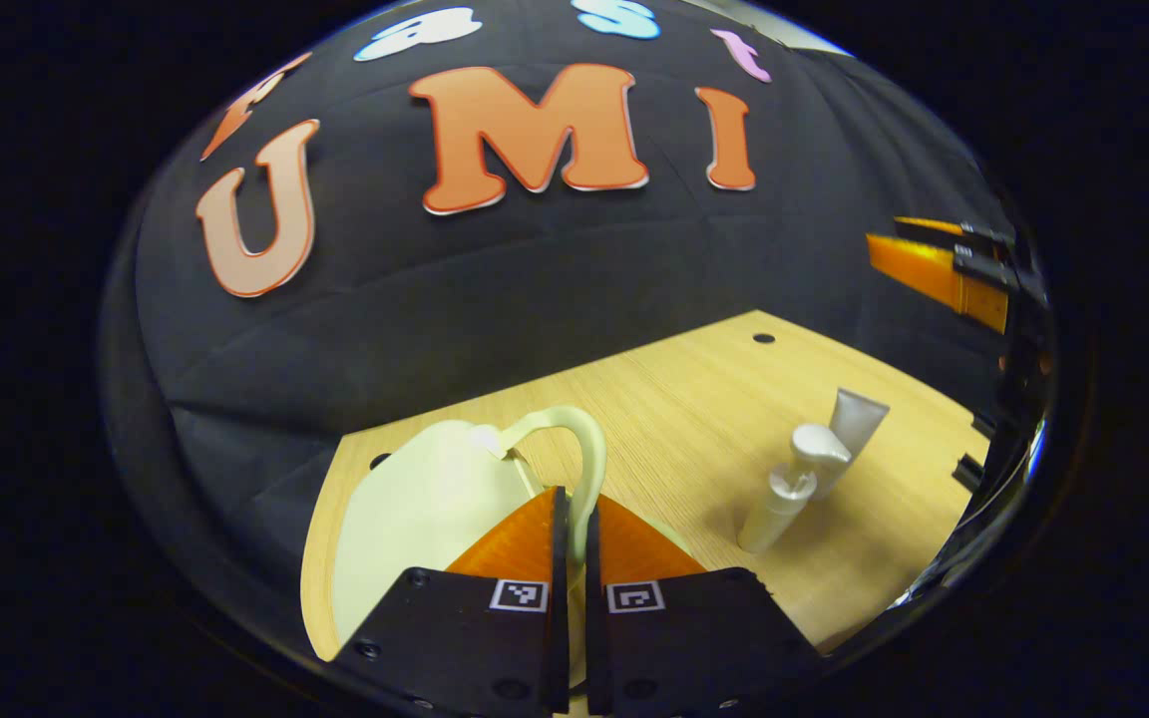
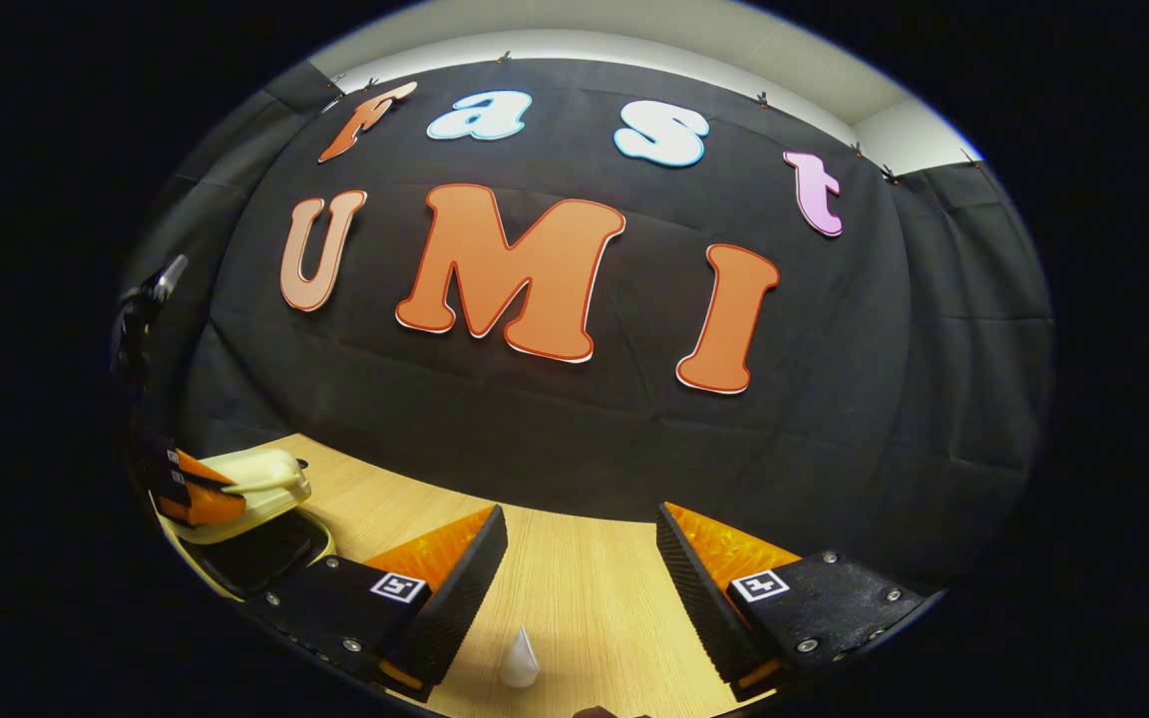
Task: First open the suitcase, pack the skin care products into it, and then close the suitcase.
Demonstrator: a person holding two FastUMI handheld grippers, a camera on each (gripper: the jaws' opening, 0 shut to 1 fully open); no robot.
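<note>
On the wooden table (image 1: 694, 399), the left gripper (image 1: 574, 519) pinches the pale green suitcase's (image 1: 415, 519) handle (image 1: 589, 449) to lift its lid open. Nearby stand a pump bottle (image 1: 784, 499) and tube (image 1: 854, 419); the right gripper (image 2: 579, 558) waits wide apart.

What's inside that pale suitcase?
In the right gripper view the suitcase is ajar, its lid raised by the left tongs. The inside shows dark, with nothing discernible. The bottles stand outside on the table.

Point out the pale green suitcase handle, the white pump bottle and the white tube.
Pale green suitcase handle (image 1: 589, 449): left gripper view, arch's right side.
White pump bottle (image 1: 772, 514): left gripper view, body.
White tube (image 1: 856, 414): left gripper view, upper body.
</note>
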